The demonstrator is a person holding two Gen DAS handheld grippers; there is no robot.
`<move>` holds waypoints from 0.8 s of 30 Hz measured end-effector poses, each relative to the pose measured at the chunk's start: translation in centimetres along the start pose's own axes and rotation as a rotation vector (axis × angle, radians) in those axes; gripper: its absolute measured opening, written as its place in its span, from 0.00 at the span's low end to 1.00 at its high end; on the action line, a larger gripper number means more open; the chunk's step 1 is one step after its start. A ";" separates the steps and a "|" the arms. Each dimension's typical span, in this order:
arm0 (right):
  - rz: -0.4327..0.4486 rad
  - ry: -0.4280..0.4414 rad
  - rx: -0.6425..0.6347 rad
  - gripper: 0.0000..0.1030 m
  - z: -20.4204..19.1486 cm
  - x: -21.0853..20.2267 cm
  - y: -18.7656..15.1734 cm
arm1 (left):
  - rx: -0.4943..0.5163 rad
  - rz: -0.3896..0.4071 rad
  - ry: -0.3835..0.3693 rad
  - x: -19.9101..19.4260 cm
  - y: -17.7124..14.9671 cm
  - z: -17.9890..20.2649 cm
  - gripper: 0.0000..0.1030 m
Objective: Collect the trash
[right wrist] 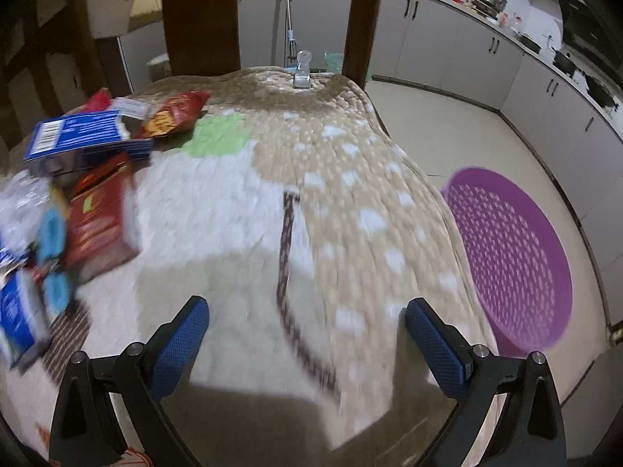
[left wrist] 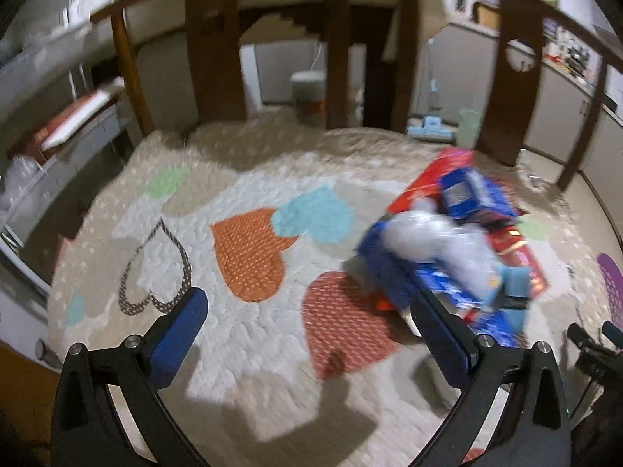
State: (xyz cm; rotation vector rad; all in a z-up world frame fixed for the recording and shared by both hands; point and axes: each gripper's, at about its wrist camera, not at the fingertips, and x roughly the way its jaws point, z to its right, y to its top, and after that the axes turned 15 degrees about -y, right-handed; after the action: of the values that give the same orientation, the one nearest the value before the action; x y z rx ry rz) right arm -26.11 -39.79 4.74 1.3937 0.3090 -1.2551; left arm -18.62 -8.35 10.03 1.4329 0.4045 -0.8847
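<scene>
Beige blanket [right wrist: 350, 202] w/ heart pattern covers the surface. Purple basket [right wrist: 510, 249] sits on floor just beside blanket's right edge. Trash pile [left wrist: 459, 241] (blue & red packs, clear plastic) lies on blanket. Left gripper [left wrist: 307, 334] & right gripper [right wrist: 307, 334]: both spread wide, holding nothing

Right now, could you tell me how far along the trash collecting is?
Barely started. The purple basket on the floor looks empty. Nothing is in hand: left claw and right claw are open. The pile of wrappers and boxes remains on the blanket.
</scene>
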 end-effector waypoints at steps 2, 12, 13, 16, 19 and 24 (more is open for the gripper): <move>0.036 0.002 0.008 0.97 0.5 -1.7 -0.6 | 0.027 0.032 0.000 -1.9 -0.2 1.5 1.00; 0.334 -0.007 0.087 0.97 3.7 -12.2 -0.9 | 0.128 0.228 0.018 -11.1 -1.0 5.5 1.00; 0.392 -0.023 0.099 0.97 4.1 -13.9 -1.1 | 0.137 0.252 0.019 -12.0 -1.1 5.8 1.00; 0.561 -0.091 0.127 0.99 4.3 -18.1 -1.6 | 0.159 0.280 0.013 -14.2 -1.3 6.8 1.00; 0.600 -0.074 0.120 0.99 4.7 -20.7 -1.6 | 0.170 0.289 -0.006 -15.5 -1.9 7.7 1.00; 0.528 0.047 0.145 0.99 4.7 -21.6 -2.3 | 0.222 0.302 -0.009 -16.5 -2.9 9.0 1.00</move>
State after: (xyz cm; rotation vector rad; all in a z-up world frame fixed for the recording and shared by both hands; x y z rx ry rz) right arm -38.51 -32.96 21.80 1.5031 -0.1205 -0.8187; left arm -33.53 -12.02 21.26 1.6413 0.0786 -0.7051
